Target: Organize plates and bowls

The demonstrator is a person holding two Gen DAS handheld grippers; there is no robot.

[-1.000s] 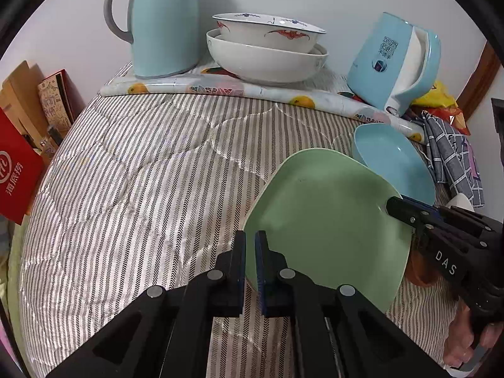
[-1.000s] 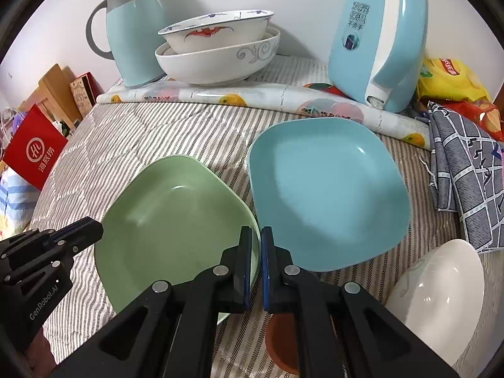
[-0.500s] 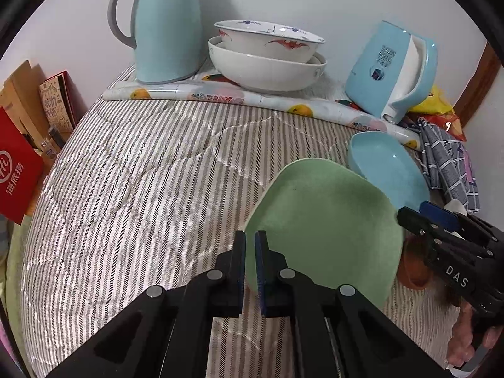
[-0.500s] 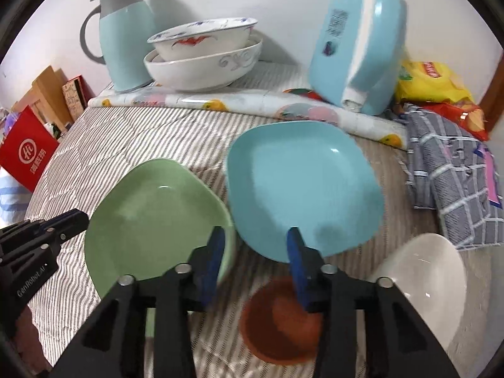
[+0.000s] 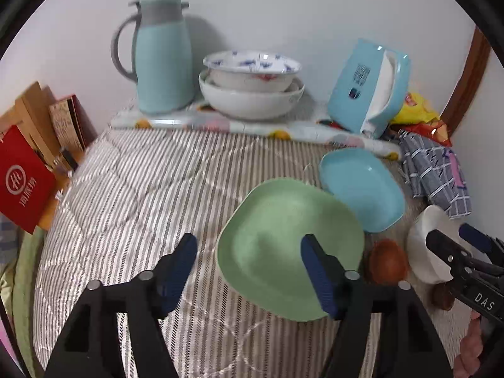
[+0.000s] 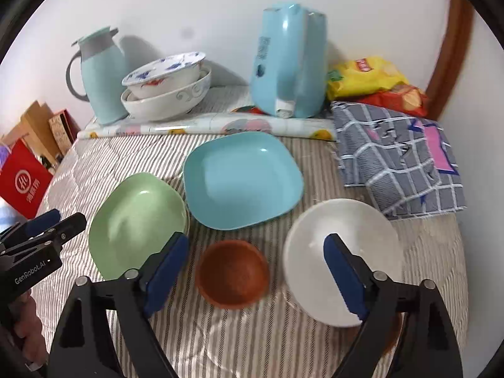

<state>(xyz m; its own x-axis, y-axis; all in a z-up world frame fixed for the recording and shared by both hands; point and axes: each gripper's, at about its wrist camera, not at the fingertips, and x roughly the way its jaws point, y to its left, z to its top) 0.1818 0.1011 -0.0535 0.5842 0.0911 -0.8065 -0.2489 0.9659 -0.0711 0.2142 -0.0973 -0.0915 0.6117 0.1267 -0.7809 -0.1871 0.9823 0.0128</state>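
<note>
Plates lie face up on the striped bedcover: a green plate overlapped at one corner by a blue plate. Both the left gripper and the right gripper are seen opening wide, nothing held.

on the striped cover before you, the larger plate lies behind the small bowl, with the other plate just to its left and the wide bowl to the small bowl's right. at the back, two nested bowls sit between the jug (leftmost) and the kettle. the folded cloth lies at the right edge.
</note>
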